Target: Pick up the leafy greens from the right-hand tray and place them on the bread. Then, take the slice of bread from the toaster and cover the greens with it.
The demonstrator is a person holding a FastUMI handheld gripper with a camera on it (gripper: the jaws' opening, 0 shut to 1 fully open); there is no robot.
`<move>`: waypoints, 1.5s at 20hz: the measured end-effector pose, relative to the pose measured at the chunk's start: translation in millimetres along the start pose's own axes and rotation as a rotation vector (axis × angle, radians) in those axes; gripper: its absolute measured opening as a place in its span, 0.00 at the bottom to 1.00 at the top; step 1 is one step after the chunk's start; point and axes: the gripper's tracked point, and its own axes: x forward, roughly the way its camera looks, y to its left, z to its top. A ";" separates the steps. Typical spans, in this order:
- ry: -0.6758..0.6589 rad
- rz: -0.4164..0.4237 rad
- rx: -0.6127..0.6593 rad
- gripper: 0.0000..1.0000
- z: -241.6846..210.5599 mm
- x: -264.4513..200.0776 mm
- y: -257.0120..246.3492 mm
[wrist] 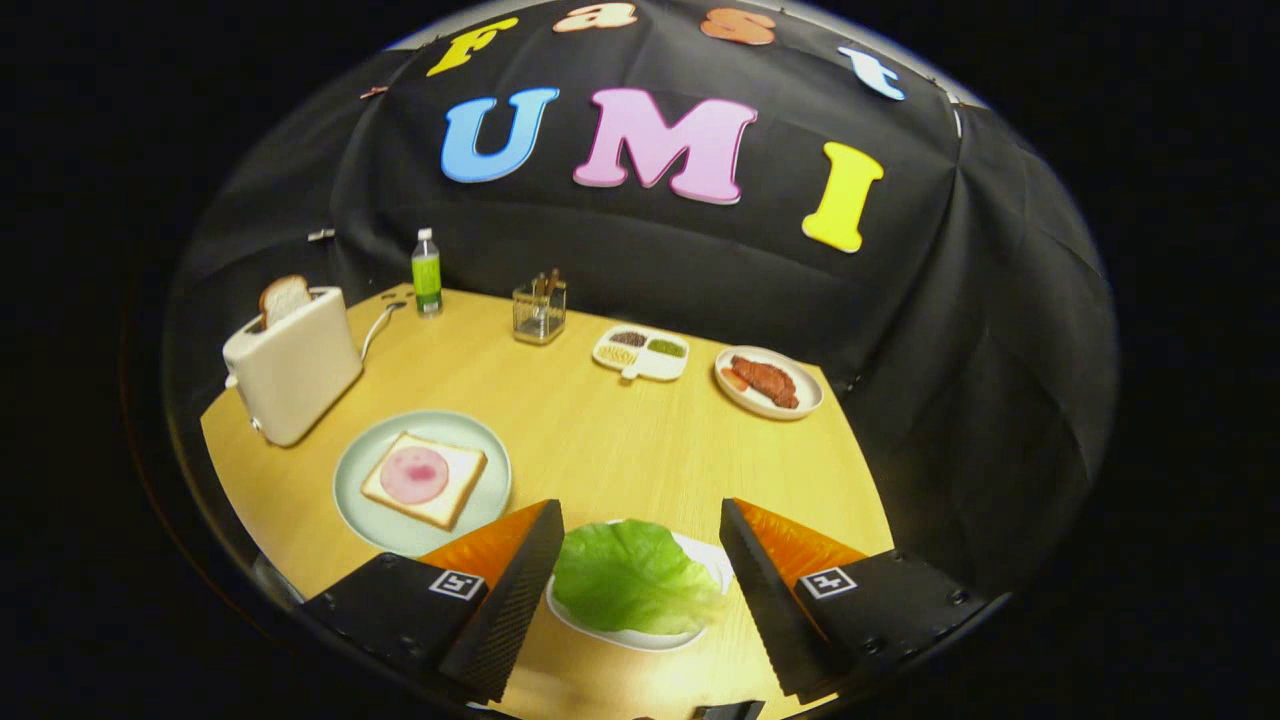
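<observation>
A green lettuce leaf (628, 577) lies on a small white tray (705, 555) on the wooden table. My gripper (640, 560) is open, its two black fingers (520, 600) standing on either side of the leaf and apart from it. To the left, beyond the left finger, a pale green plate (365, 500) holds a slice of bread (452, 500) topped with a round of pink ham (414, 474). A cream toaster (295, 370) stands farther back on the left with a bread slice (284, 297) sticking up out of its slot.
At the back of the table stand a green bottle (427, 273), a clear cup with sticks (539, 310), a white divided dish of condiments (640, 352) and a white plate with meat (768, 382). The table's edge runs close on the right.
</observation>
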 end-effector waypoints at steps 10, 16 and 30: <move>0.240 0.106 -0.037 0.94 -81.6 44.7 -4.8; 0.322 0.182 0.024 0.83 -104.3 56.8 2.5; 0.384 0.164 0.059 0.15 -104.5 62.3 -1.0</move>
